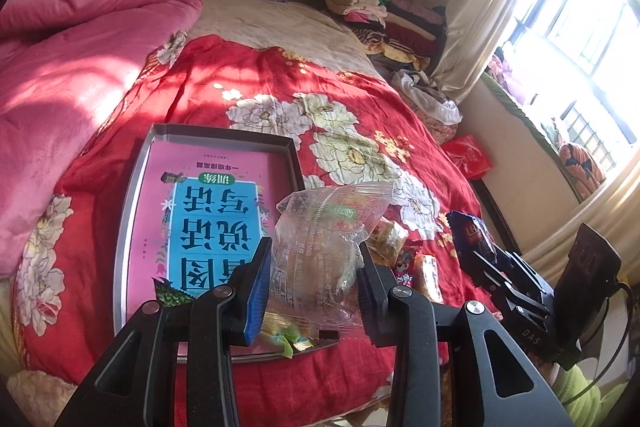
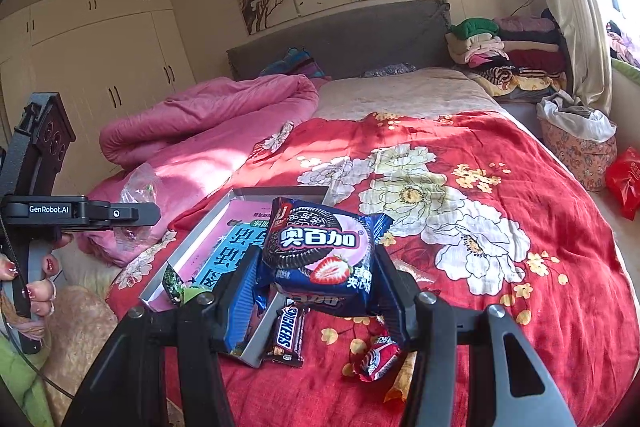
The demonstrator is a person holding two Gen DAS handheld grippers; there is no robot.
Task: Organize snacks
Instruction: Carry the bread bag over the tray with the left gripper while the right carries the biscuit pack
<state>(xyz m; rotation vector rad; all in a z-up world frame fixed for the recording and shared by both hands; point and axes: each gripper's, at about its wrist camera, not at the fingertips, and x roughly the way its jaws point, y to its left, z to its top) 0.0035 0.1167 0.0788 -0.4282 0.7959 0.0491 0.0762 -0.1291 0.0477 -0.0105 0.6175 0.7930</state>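
Holding clear snack bag (image 1: 320, 247) in left hand-held gripper (image 1: 312, 291) above tray (image 1: 132, 187) on bed | right hand-held gripper (image 2: 316, 287) clamps cookie pack (image 2: 320, 251) | advice: lower flat into tray, release gently

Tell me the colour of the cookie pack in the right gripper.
Dark blue with a pink panel, on the cookie pack in the right gripper; right wrist view shows it best.

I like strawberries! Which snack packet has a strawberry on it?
The blue cookie packet in the right tongs. The Snickers bar shows none.
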